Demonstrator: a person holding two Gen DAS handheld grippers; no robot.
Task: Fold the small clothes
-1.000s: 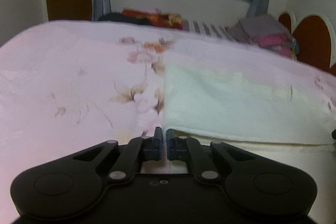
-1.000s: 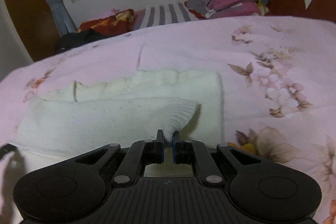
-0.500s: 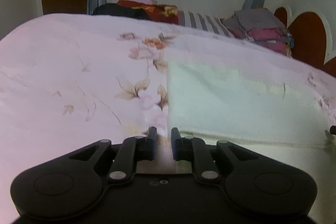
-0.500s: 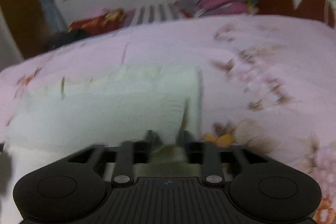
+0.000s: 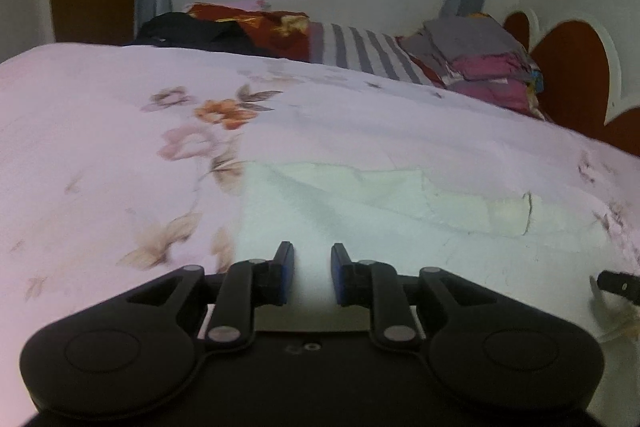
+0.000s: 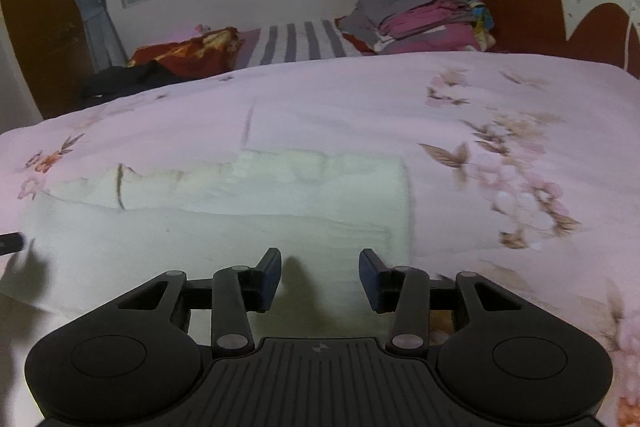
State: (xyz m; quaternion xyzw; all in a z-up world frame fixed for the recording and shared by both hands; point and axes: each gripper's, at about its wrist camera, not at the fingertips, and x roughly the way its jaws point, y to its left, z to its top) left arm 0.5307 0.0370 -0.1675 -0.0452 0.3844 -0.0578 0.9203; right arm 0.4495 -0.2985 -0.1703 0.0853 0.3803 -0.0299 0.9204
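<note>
A cream cloth (image 6: 224, 227) lies folded flat on a pink floral bedspread (image 6: 440, 107), directly ahead at twelve o'clock from both grippers. The left gripper (image 5: 312, 277) has just been opening; its jaws stand slightly apart with nothing between them. The right gripper (image 6: 320, 279) has its jaws wider apart, also empty. The cloth looks soft, light and limp, likely to sag and slide. It is best pinched at a corner or folded edge.

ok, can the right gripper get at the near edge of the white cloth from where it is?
Probably yes. The right gripper has just been opening and holds nothing, and the white cloth lies flat on the pink bedspread right below its fingertips, with nothing between. The left gripper is off to the side.
</note>
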